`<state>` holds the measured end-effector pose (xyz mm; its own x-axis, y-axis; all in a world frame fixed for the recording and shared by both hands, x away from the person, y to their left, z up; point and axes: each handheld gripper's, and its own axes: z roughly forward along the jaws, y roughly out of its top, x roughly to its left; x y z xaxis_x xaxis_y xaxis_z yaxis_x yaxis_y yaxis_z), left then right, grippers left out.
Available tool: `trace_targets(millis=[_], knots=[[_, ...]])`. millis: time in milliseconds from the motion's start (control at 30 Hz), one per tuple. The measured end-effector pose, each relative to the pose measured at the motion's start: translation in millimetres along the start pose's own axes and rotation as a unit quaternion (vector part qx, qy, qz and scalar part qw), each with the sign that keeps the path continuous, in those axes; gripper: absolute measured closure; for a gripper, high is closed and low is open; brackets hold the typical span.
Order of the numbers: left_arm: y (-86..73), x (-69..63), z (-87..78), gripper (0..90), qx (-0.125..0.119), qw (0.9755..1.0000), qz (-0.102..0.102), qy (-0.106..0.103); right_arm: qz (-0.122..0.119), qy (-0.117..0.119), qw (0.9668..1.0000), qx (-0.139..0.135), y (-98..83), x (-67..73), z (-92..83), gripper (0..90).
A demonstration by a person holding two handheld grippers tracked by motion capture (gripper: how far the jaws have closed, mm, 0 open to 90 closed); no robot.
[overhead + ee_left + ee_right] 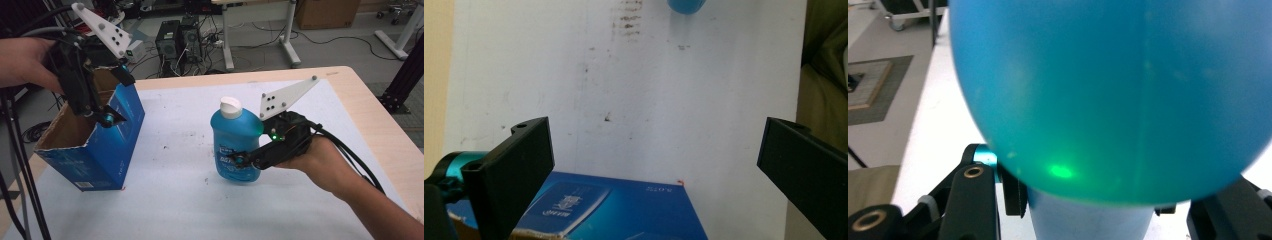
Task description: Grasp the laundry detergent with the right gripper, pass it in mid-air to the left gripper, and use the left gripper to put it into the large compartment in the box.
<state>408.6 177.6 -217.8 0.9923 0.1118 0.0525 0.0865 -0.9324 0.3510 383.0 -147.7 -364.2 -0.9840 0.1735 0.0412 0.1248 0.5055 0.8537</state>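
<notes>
A blue bottle [232, 145] with a white cap [230, 107] stands near the middle of the white mat, almost upright. My right gripper [240, 157] comes in from the right and is shut on the bottle's lower body. In the right gripper view the bottle [1108, 90] bulges between the jaws of that gripper [1088, 205]. An open blue cardboard box [110, 150] stands at the left. My left gripper [117, 97] hovers over the box's open top, open and holding nothing. In the left gripper view the box [624, 210] lies below this gripper [654, 160], with the bottle's base [685, 5] far off.
The white mat [175, 200] covers a wooden table [370, 115]. Small dark marks dot the mat. Beyond the far edge are computer towers [177, 40], cables, desk legs and a brown carton [327, 12]. Each gripper trails black cables.
</notes>
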Motion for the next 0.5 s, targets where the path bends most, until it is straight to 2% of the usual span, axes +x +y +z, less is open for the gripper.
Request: trace_targets(millis=[133,233,400,500], knots=[[10.3,-4.1,3.0,1.6,0.006,1.0,0.004,-0.005,-0.004,0.011,0.9999,0.003,7.8,0.1,-5.7,45.2],[18.9,-7.1,4.3,1.7,0.001,1.0,0.001,-0.008,-0.009,0.014,0.9998,0.009,12.4,0.2,-9.0,45.3],[36.3,-15.9,7.9,1.7,0.008,0.9996,0.02,-0.018,-0.009,0.023,0.9994,0.026,17.3,-2.7,-12.2,45.2],[45.7,-18.9,10.9,1.6,0.009,0.9993,0.025,-0.026,-0.019,0.027,0.9989,0.034,20.6,-3.4,-12.6,45.2]])
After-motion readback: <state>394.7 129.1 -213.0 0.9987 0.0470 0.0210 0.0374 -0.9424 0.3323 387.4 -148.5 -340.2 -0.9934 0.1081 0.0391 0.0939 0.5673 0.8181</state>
